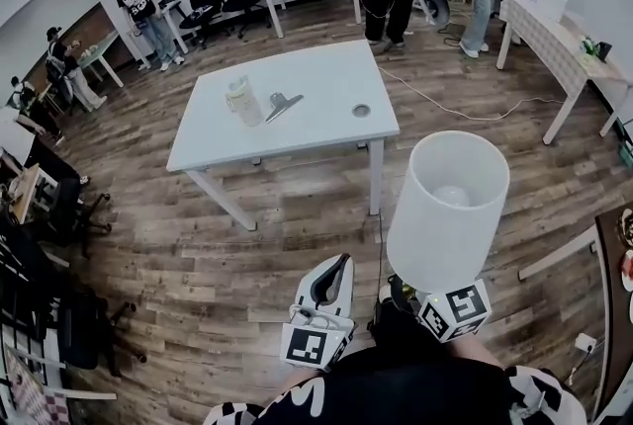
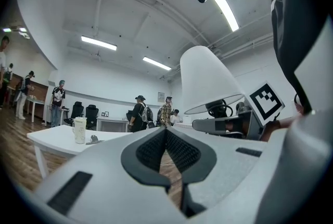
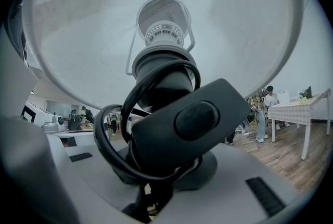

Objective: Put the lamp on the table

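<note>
Nearest, the right gripper (image 3: 151, 194) is clamped low on the lamp (image 1: 450, 206), seemingly on its black stem behind the coiled cord (image 3: 106, 139) and switch (image 3: 190, 121). The left gripper (image 1: 334, 280) rides alongside, jaws together, empty. Ahead stands the white table (image 1: 326, 67). Carry the lamp upright and set it on bare top, clear of the jug (image 1: 242, 101).

White counter (image 1: 316, 82) in upper centre of the head view, on a wood plank floor (image 1: 277, 245). On it, left of centre: pale upright jug (image 1: 242, 102), a grey flat object (image 1: 282, 105) just right of it; round cable hole (image 1: 361, 111) near the right edge
</note>
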